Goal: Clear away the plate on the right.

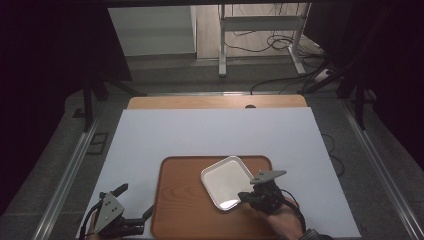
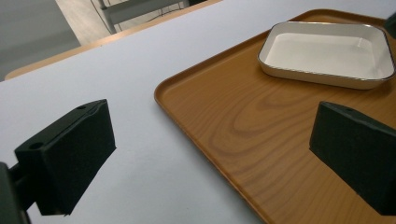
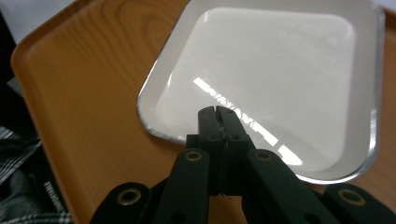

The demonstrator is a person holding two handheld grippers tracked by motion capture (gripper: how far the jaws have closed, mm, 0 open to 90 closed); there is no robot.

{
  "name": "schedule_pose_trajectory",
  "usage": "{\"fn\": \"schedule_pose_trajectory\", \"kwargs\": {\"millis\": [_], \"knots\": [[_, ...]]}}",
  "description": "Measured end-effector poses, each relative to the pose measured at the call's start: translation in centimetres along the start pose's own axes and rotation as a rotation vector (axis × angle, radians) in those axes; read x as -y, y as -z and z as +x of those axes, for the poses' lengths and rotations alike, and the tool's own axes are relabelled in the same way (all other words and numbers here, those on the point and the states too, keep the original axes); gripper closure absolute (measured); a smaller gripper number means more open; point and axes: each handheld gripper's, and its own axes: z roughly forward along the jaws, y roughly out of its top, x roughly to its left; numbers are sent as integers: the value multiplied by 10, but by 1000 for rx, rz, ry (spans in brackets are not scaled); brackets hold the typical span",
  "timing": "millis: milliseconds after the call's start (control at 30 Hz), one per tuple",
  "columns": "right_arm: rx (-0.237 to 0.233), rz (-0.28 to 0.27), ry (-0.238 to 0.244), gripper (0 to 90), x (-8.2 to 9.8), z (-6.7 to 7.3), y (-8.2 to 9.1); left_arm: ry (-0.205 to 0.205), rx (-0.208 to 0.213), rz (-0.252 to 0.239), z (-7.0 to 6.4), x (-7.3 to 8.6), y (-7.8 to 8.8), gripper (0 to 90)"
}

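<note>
While parked at 7 o'clock on the white table (image 1: 200, 135), kept left gripper (image 1: 135, 200) spread wide and empty, one jaw over the white surface, the other over the near-left edge of the wooden tray (image 1: 180, 210). Judged as a waiting pose: close enough to steady the tray if needed, clear of the work going on to its 2 o'clock.

Found right gripper (image 1: 242, 197) at 5 o'clock of the tray, jaws pressed together on the near rim of the white dish (image 1: 227, 182). Took the edge rather than the middle, most likely because a shallow, smooth, square dish offered nothing else thin enough to pinch. Saw in the right gripper view the closed tips reaching just past the rim onto the inner slope.

Placed the dish on the right half of the tray, turned corner-on, one corner toward 12 o'clock. Lay wholly to 11 o'clock of the right gripper, touching it at the rim, and well apart from the left gripper. Could not tell whether lifted off the wood or resting flat on it.
</note>
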Motion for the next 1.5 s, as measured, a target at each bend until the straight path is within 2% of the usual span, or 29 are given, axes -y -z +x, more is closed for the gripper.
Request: {"fn": "schedule_pose_trajectory", "kwargs": {"millis": [167, 267, 400, 600, 867, 1033, 1500], "knots": [[-26, 48, 3, 899, 9, 6, -3, 3, -2, -1, 0, 0, 0, 0], [-24, 89, 18, 899, 12, 7, -8, -1, -3, 0, 0, 0, 0, 0], [-31, 113, 27, 899, 12, 8, -15, -2, -1, 2, 0, 0, 0, 0], [-45, 111, 30, 899, 9, 9, -22, -6, -1, 3, -1, 0, -1, 0], [-51, 126, 77, 898, 1, 16, -37, -7, -2, 5, -1, 0, -1, 0], [-57, 122, 89, 898, -5, 18, -44, -8, -1, 4, -1, 0, -1, 0], [-61, 108, 100, 897, -14, 19, -56, -9, -4, 3, -1, 0, -1, 0]]}}
